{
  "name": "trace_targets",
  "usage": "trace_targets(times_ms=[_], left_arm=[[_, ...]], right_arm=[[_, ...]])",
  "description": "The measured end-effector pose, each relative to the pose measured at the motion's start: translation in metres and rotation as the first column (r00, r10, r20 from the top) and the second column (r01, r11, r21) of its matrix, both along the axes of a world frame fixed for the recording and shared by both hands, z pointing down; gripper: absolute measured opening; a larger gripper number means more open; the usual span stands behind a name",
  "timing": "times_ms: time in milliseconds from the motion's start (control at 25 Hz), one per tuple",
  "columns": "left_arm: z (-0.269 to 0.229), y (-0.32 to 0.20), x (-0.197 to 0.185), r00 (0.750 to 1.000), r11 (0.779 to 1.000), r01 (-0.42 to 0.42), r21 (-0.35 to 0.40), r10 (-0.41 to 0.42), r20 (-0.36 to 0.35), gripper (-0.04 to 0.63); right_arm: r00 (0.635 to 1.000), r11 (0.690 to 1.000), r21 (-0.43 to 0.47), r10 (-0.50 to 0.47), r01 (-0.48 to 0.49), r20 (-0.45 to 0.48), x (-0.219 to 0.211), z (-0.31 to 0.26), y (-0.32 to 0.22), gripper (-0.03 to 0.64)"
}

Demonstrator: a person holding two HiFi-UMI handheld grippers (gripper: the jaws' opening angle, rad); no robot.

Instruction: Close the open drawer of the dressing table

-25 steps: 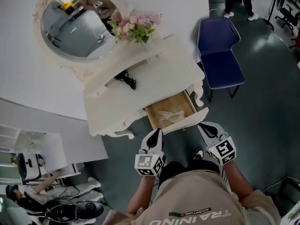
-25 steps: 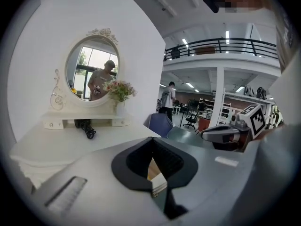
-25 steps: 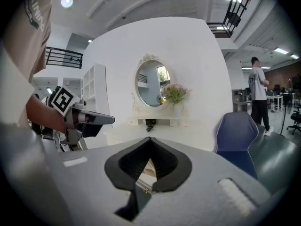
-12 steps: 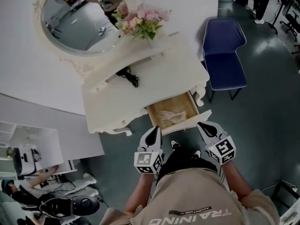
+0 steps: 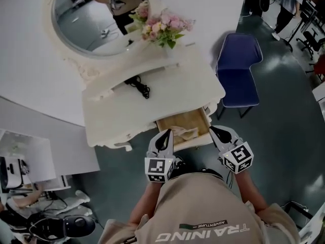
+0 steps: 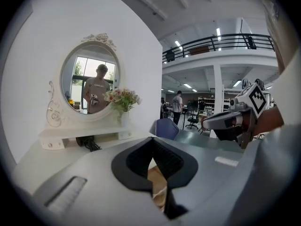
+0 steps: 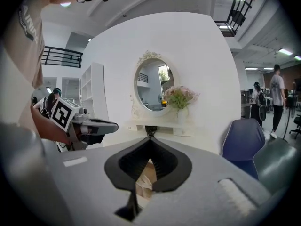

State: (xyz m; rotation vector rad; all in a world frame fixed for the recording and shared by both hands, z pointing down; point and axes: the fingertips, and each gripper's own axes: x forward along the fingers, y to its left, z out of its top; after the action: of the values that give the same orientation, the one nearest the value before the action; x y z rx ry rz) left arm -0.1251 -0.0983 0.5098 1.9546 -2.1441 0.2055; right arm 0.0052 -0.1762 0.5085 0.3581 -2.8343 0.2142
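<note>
White table (image 5: 152, 105) against the wall; blue chair (image 5: 238, 70) beside its right edge. Drawer (image 5: 184, 123) open at the front edge. Left tongs (image 5: 167, 133) and right tongs (image 5: 213, 129): jaws together, empty, at the drawer front.

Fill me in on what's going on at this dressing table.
A person stands at a white dressing table with a gripper in each hand. Its drawer is pulled out, with something pale and crumpled lying inside. The left gripper and the right gripper, both with jaws together and holding nothing, are close to the two ends of the drawer's front. The drawer has not been pushed in yet.
</note>
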Motion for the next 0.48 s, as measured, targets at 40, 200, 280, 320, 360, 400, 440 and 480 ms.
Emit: trace_targets(times_ms=[40,200,280,320,360,400,440,480], left_arm=[[0.002,-0.001,-0.003,1.000,1.000,0.003,0.002,-0.003,-0.024,0.018],[0.009,-0.004,-0.012,0.999,1.000,-0.006,0.000,0.006,-0.051,0.018],[0.009,-0.005,-0.014,0.997,1.000,-0.020,0.005,0.020,-0.069,0.018],[0.008,-0.007,-0.015,0.995,1.000,-0.023,0.017,0.024,-0.100,0.018],[0.008,-0.009,-0.017,0.991,0.999,-0.024,0.027,0.028,-0.127,0.018],[0.009,-0.010,-0.018,0.989,0.999,-0.026,0.032,0.030,-0.142,0.018],[0.011,-0.011,-0.019,0.989,0.999,-0.029,0.030,0.033,-0.147,0.018],[0.014,-0.011,-0.019,0.988,0.999,-0.033,0.025,0.036,-0.148,0.018]], right_arm=[[1.000,1.000,0.008,0.001,-0.001,-0.010,-0.002,0.000,-0.002,0.003],[0.996,1.000,-0.004,0.017,-0.018,-0.088,-0.005,0.019,-0.005,0.003],[0.992,0.999,-0.012,0.030,-0.031,-0.120,-0.006,0.025,-0.003,0.003],[0.991,0.999,-0.010,0.033,-0.035,-0.126,-0.009,0.025,-0.003,0.003],[0.991,0.999,-0.006,0.034,-0.035,-0.127,-0.013,0.024,-0.002,0.003],[0.992,0.999,-0.003,0.031,-0.032,-0.126,-0.018,0.023,-0.001,0.003],[0.992,1.000,-0.002,0.027,-0.027,-0.125,-0.023,0.023,0.000,0.003],[0.992,1.000,-0.003,0.021,-0.022,-0.125,-0.028,0.023,0.001,0.003]])
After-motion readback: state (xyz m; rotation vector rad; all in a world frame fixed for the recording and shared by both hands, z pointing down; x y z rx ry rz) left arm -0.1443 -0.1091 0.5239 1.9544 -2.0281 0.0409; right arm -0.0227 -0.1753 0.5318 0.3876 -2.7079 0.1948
